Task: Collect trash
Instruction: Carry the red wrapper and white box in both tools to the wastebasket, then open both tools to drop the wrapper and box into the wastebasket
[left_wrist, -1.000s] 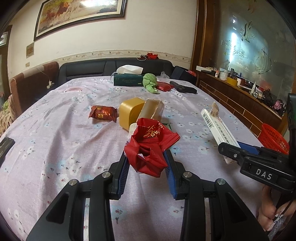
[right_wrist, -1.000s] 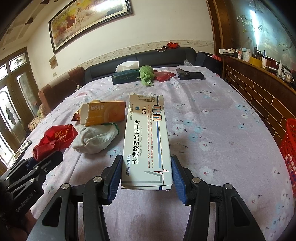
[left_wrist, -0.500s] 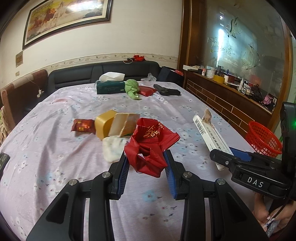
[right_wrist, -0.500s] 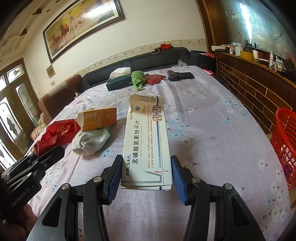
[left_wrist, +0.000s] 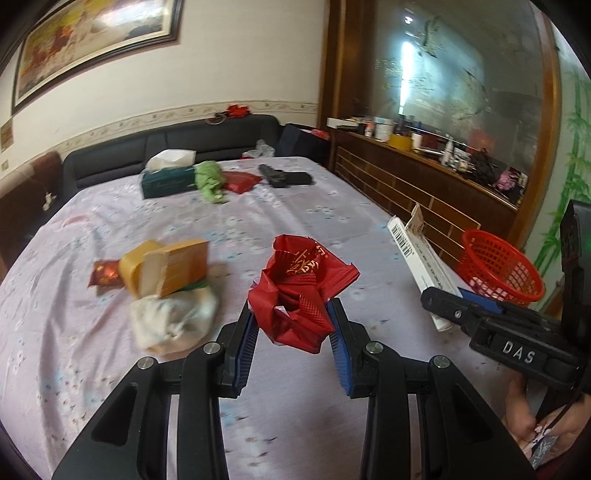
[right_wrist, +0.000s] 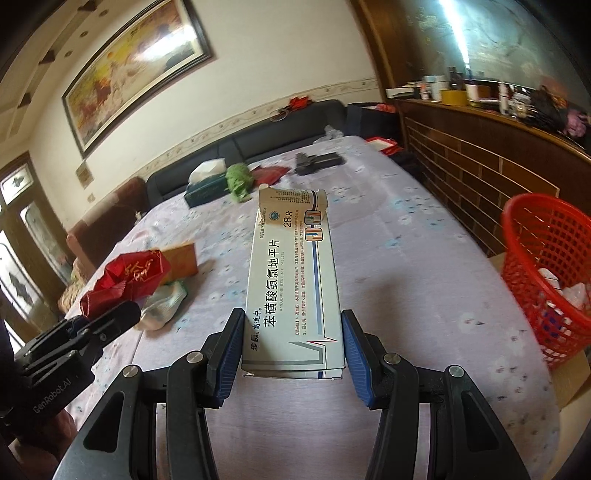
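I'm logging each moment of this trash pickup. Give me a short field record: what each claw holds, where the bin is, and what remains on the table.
left claw: shut on crumpled red wrapper
right claw: shut on white medicine box
bin: red mesh basket, past the table's right edge, some trash inside
left on table: yellow boxes, white sock, small red packet
far end: tissue box, green cloth

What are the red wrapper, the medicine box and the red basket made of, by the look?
Red wrapper: likely thin foil or plastic film; glossy, sharply crumpled, gold print.
Medicine box: thin printed cardboard, slight sheen; torn flap shows brownish board.
Red basket: moulded plastic, probably; uniform glossy open mesh with a solid rim.
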